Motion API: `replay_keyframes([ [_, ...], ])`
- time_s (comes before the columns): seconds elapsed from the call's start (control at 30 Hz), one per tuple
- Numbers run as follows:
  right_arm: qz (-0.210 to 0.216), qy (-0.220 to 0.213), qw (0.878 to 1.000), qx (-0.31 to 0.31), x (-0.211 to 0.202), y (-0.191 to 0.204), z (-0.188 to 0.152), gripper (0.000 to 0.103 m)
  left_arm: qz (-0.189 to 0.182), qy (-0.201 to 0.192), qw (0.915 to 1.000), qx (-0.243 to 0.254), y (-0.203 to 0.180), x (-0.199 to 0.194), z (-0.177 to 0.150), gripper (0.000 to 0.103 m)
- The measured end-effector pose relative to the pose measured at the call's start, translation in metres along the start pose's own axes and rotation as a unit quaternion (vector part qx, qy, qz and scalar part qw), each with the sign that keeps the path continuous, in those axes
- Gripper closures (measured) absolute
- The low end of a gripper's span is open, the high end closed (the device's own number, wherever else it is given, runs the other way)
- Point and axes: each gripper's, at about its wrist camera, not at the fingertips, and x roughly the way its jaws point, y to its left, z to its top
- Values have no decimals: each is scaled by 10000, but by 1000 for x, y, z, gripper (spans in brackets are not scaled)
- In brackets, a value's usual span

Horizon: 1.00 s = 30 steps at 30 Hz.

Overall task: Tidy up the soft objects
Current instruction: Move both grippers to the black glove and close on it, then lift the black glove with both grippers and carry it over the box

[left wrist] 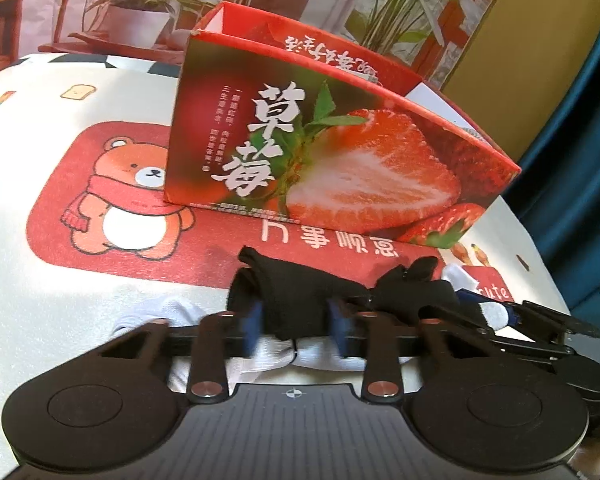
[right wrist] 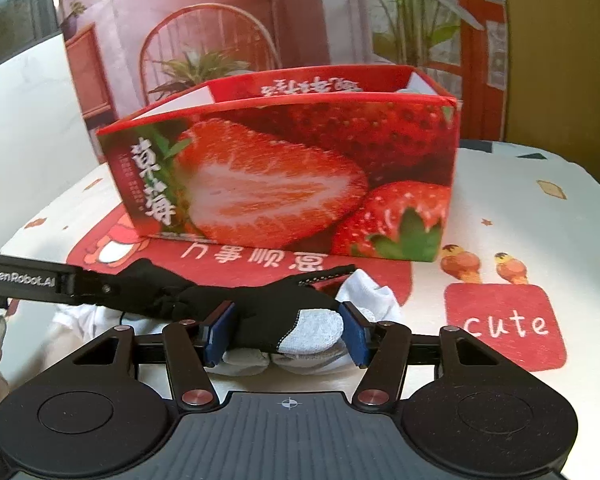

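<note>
Bear-print cloth (left wrist: 100, 92): black sock (left wrist: 296, 296) pinched between left fingers (left wrist: 256, 320).

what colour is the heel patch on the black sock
Light grey, on the black sock between the right gripper pads; clearest in the right wrist view.
</note>
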Motion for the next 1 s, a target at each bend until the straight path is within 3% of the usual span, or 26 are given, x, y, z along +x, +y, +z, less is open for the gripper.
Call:
replay_keyframes([
  [0.07, 10, -7, 10000, -11, 0, 1, 0, 49, -53, -52, 9999, -91, 4, -3, -1, 85],
  [0.17, 108, -26, 9999, 20, -2, 0, 0, 49, -14, -147, 9998, -120, 7, -9, -3, 89],
  [0.4, 213, -106, 9994, -246, -3, 11, -1, 49, 85, -261, 9995, -155, 11, -15, -3, 89],
  [0.6, 284, -466, 9970, -555, -10, 20, 0, 44, 87, -432, 9990, -43, 8, -23, -2, 89],
  [0.67, 322, -353, 9971, -598, -6, 22, -1, 42, 91, -477, 9988, 24, 6, -25, -2, 89],
  [0.73, 326, -243, 9973, -612, -2, 23, -3, 33, 104, -503, 9987, 74, 5, -25, -2, 89],
  [1.0, 227, -60, 9964, -818, 5, 30, -8, 32, 91, -578, 9982, 130, 3, -29, -3, 89],
])
